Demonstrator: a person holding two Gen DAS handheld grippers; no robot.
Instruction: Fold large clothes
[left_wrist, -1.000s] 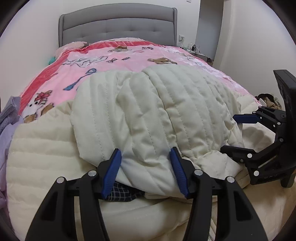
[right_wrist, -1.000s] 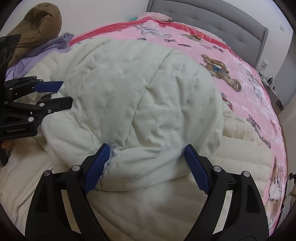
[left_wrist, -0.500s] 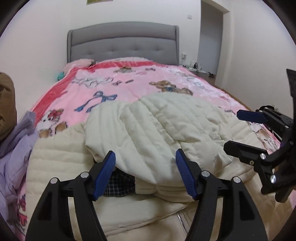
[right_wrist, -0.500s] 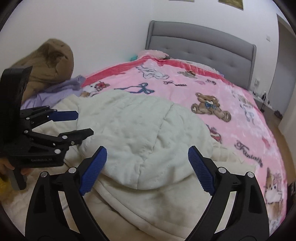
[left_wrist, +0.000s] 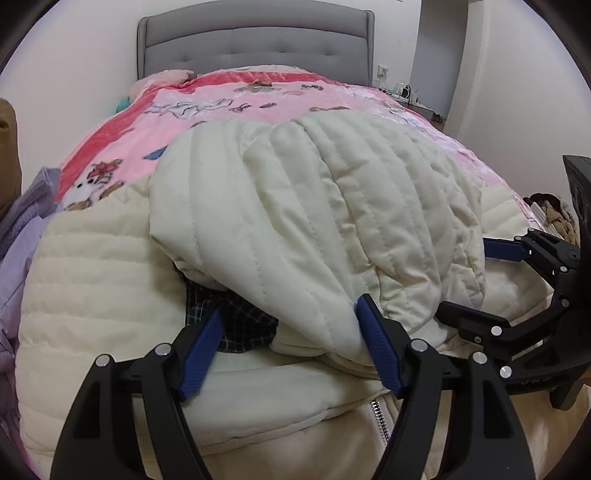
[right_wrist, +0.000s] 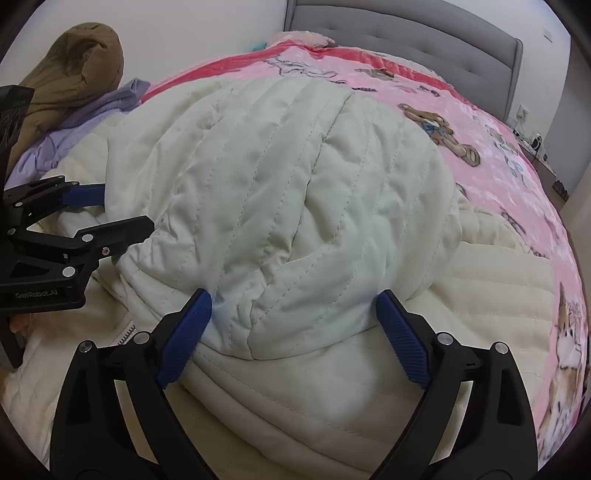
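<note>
A cream quilted jacket (left_wrist: 303, 206) lies on the bed, its upper part folded toward me in a rounded hump (right_wrist: 280, 177). A dark checked lining (left_wrist: 236, 321) shows under the fold's left edge, and a zipper (left_wrist: 380, 417) lies below. My left gripper (left_wrist: 291, 339) is open, its blue pads either side of the fold's near edge. My right gripper (right_wrist: 295, 325) is open, straddling the fold's near edge. Each gripper shows in the other's view, the right one (left_wrist: 476, 280) and the left one (right_wrist: 114, 210), at the fold's sides.
A pink patterned blanket (left_wrist: 258, 99) covers the bed under a grey padded headboard (left_wrist: 255, 48). A brown garment (right_wrist: 74, 70) and a lilac one (right_wrist: 92, 110) are piled at the bed's left side. A side table with small items (left_wrist: 402, 92) stands at the far right.
Both grippers have come back down and forward to the fold's near edge after lifting away half a second ago. Both stay open. The jacket has not visibly moved.
</note>
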